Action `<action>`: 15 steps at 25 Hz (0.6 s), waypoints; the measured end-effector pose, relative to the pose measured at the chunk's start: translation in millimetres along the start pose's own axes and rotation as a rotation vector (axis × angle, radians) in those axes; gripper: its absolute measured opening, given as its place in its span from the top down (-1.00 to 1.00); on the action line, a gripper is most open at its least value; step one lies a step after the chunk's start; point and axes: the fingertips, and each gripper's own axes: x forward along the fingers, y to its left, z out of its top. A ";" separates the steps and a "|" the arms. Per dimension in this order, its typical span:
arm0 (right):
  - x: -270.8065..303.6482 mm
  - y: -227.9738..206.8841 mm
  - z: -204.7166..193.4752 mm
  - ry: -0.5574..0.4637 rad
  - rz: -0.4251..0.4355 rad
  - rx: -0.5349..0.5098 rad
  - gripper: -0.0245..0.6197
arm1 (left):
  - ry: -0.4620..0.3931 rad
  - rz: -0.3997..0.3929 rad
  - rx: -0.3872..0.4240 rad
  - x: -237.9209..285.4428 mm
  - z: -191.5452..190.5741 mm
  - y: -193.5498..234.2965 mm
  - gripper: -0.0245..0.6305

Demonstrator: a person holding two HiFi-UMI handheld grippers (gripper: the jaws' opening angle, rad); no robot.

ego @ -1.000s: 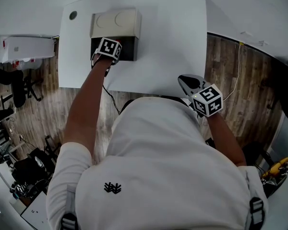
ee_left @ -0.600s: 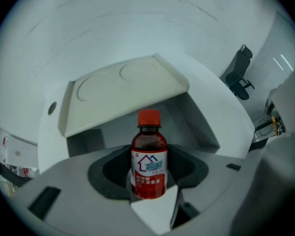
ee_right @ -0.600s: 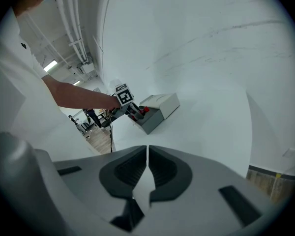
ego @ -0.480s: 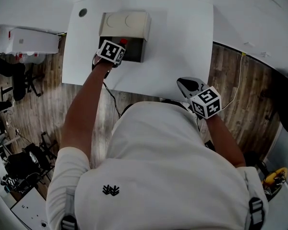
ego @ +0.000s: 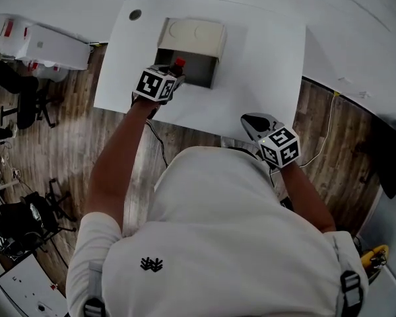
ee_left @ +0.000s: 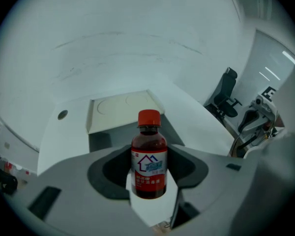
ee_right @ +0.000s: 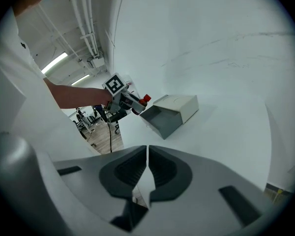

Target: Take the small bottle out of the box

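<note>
A small bottle [ee_left: 149,161] of dark red liquid, with a red cap and a white label, stands upright between the jaws of my left gripper [ee_left: 149,183], which is shut on it. In the head view the left gripper [ego: 172,79] holds the bottle [ego: 179,65] just in front of the open dark mouth of the beige box [ego: 191,48], outside it. The box [ee_left: 120,117] lies on its side behind the bottle. My right gripper [ego: 257,122] hovers at the table's near edge, jaws shut on nothing [ee_right: 147,181]. From there the bottle [ee_right: 143,100] and the box [ee_right: 172,113] show.
The white table [ego: 264,65] has a round cable hole [ego: 135,14] at its far left corner. A white case [ego: 46,41] and office chairs [ego: 16,91] stand on the wood floor to the left. A cable [ego: 327,104] hangs off the table's right side.
My left gripper has drawn back out of the box mouth with the bottle, whose red cap now shows clear of the box. The right gripper has stayed at the table's edge.
</note>
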 end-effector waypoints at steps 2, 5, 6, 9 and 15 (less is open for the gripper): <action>5.3 8.0 2.9 -0.002 -0.005 -0.009 0.87 | -0.044 -0.020 -0.018 -15.6 -3.9 -3.6 0.25; 12.5 19.9 7.0 -0.002 -0.015 -0.026 0.88 | -0.115 -0.045 -0.046 -40.4 -11.3 -8.6 0.25; 15.1 24.5 8.2 -0.001 -0.018 -0.032 0.88 | -0.139 -0.052 -0.057 -49.1 -14.7 -9.8 0.25; 24.3 41.5 10.8 0.005 -0.021 -0.050 0.88 | -0.213 -0.067 -0.094 -77.4 -26.3 -11.7 0.25; 44.3 87.7 9.9 0.008 -0.027 -0.072 0.88 | -0.315 -0.096 -0.131 -130.3 -64.7 -20.2 0.25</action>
